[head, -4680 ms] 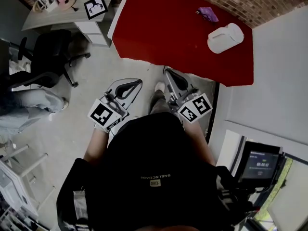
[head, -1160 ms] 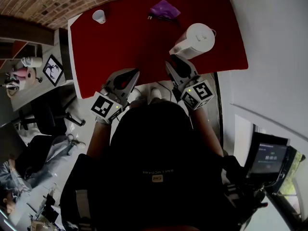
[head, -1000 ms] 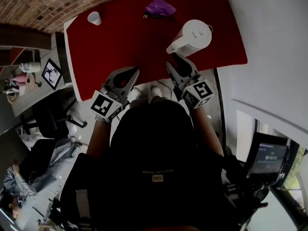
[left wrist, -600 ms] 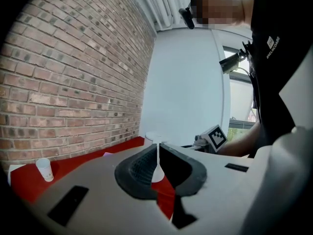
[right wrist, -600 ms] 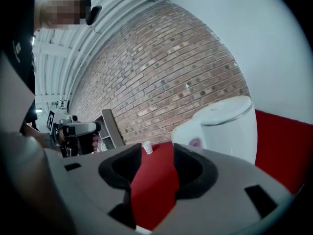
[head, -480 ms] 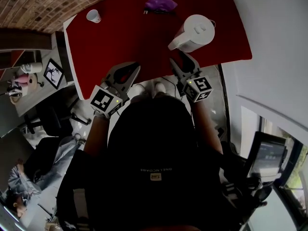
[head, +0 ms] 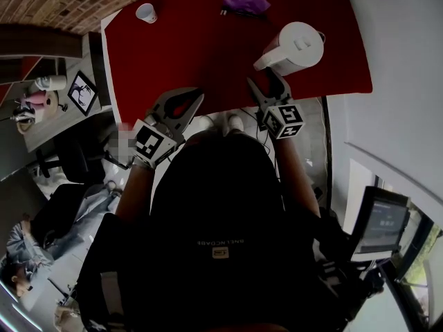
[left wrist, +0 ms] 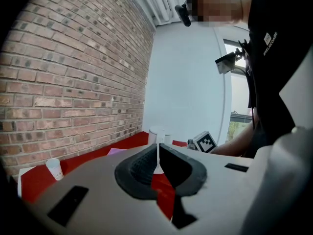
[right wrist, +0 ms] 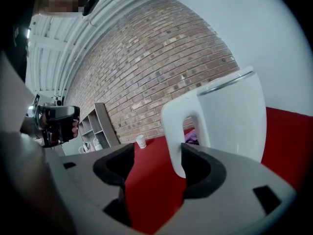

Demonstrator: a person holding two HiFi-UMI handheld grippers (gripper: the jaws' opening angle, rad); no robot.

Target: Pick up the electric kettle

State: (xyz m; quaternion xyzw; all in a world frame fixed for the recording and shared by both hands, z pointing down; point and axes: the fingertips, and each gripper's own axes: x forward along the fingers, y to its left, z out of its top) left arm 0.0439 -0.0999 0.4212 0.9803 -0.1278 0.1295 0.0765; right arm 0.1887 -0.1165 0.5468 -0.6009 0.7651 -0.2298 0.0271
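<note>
Nearest the person, at the bench's (head: 187,47) front edge, the left gripper (head: 188,104) hangs with its fingers (left wrist: 139,173) drawn together at the tips and nothing between them. It sits at about 9 o'clock from the right gripper (head: 271,81) and well apart from the kettle, so it is the farther hand by a clear margin.

The right gripper is the one placed for the pick. Its fingers (right wrist: 201,174) stand released and wide, having just been opening, and bare red cloth fills most of the gap between them (right wrist: 155,163). Just beyond them is the electric kettle (head: 299,45), upright near the bench's right front corner, at about 1 o'clock from the fingertips in the head view. Its handle (right wrist: 175,131) faces this gripper with its long axis vertical. In the right gripper view the handle stands off-centre, at about 2 o'clock in the gap, close against the inner face of the right-hand finger; whether it touches cannot be told. The fingers are not pressing on it.

The coming move likely needs a small shift toward 2 o'clock so the handle sits mid-gap before the squeeze.

Farther back lie a purple cloth (head: 246,1) at 11 o'clock from the kettle and a paper cup (head: 146,12) at the far left corner.
</note>
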